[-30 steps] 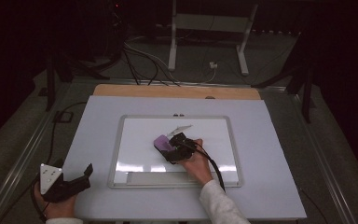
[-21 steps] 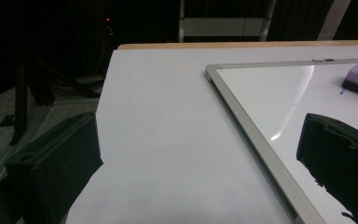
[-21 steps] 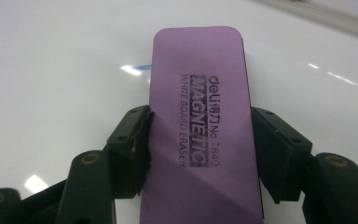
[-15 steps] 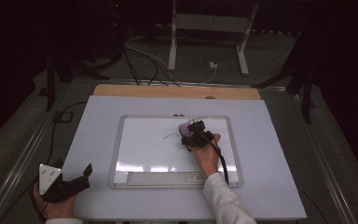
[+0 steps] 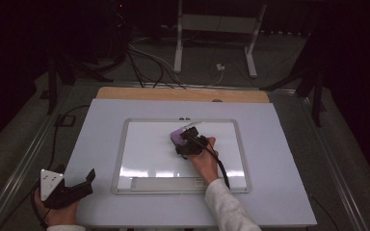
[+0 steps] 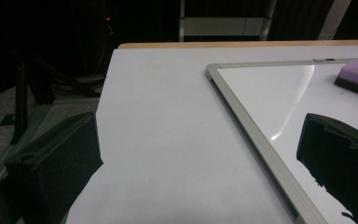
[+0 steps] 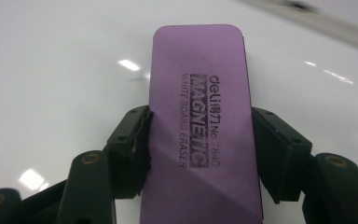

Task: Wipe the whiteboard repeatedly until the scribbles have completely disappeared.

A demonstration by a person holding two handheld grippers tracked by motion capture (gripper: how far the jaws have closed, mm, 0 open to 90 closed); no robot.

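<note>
- Left gripper: jaws apart, empty, resting at the table's near-left corner.
- Right gripper: clamped on the purple eraser.
- Eraser: flat on the whiteboard, upper middle; rectangular, rounded corners, printed "MAGNETIC WHITE BOARD ERASER".
- Progress: board appears mostly clean; wiping seemingly near its end.

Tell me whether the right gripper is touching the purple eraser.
Touching. The right gripper view shows the right gripper with both black pads pressed against the long sides of the purple eraser.
</note>
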